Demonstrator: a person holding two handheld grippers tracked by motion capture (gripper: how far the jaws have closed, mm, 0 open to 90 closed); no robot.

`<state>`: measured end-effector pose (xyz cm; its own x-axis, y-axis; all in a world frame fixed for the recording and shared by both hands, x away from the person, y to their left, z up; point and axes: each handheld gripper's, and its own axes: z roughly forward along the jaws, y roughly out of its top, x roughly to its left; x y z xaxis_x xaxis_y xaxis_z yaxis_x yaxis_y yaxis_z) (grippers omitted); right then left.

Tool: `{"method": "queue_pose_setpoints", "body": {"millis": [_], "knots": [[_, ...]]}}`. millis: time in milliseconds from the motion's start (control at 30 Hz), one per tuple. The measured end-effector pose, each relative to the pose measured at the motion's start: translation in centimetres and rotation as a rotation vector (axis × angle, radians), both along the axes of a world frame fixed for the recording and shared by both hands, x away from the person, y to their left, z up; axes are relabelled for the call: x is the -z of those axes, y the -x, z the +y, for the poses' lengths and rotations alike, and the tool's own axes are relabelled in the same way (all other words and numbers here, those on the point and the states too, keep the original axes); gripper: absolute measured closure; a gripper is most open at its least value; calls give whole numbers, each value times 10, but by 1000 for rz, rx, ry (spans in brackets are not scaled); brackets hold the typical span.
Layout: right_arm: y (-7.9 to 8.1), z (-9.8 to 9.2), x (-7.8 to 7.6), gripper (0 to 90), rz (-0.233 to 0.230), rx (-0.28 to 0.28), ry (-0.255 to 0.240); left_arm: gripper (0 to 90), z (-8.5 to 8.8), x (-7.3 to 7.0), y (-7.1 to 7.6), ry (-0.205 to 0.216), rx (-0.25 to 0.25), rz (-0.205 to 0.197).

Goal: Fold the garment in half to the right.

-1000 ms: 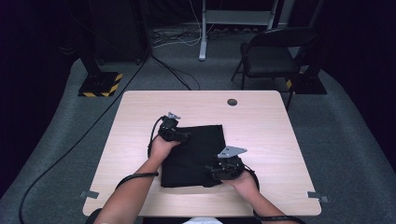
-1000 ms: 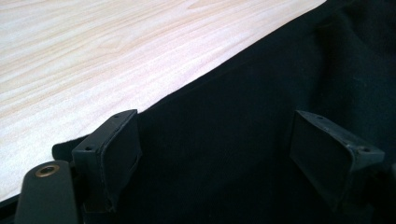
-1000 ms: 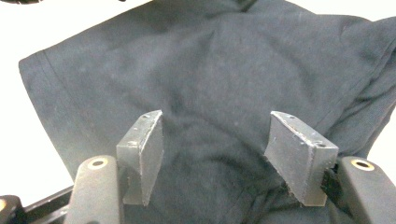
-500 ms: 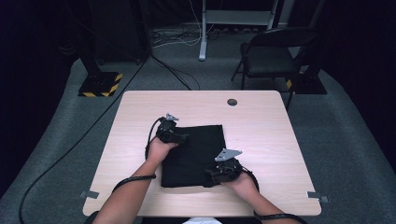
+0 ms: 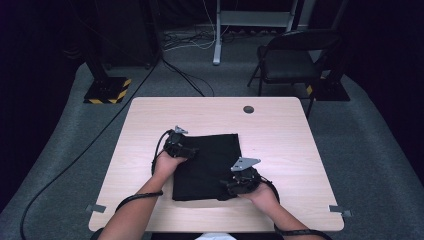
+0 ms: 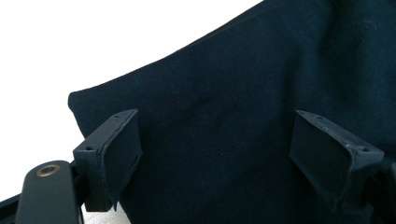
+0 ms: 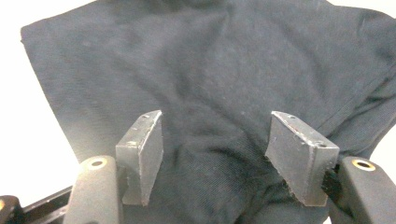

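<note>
A black cloth [image 5: 207, 165] lies folded into a rough rectangle on the light wooden table [image 5: 280, 145]. At the cloth's far left edge, my left gripper [image 5: 189, 151] points inward over it. In the left gripper view its jaws stand wide apart, open [image 6: 215, 123], over flat dark fabric [image 6: 233, 79] near a corner. My right gripper [image 5: 229, 186] sits at the cloth's near right corner. In the right gripper view it is open [image 7: 217, 121], with a rumpled fold of the cloth [image 7: 210, 70] between its pads [image 7: 144, 140]; the pads do not press on it.
A small round hole [image 5: 248, 109] sits in the table's far side. A black chair [image 5: 292, 55] stands beyond the table's far right. A stand base with yellow-black stripes [image 5: 107, 90] and cables [image 5: 185, 75] lie on the floor at the far left.
</note>
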<state>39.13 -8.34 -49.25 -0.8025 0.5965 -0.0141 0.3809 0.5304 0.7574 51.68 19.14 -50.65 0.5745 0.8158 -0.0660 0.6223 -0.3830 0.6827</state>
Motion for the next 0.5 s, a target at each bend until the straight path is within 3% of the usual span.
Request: {"method": "queue_pose_setpoints", "body": {"millis": [200, 500], "knots": [[8, -11, -5, 359, -11, -27, 17, 171, 0, 0, 2, -21, 1, -10], [3, -17, 12, 367, 31, -19, 61, 168, 13, -22, 17, -26, 25, -39]]}}
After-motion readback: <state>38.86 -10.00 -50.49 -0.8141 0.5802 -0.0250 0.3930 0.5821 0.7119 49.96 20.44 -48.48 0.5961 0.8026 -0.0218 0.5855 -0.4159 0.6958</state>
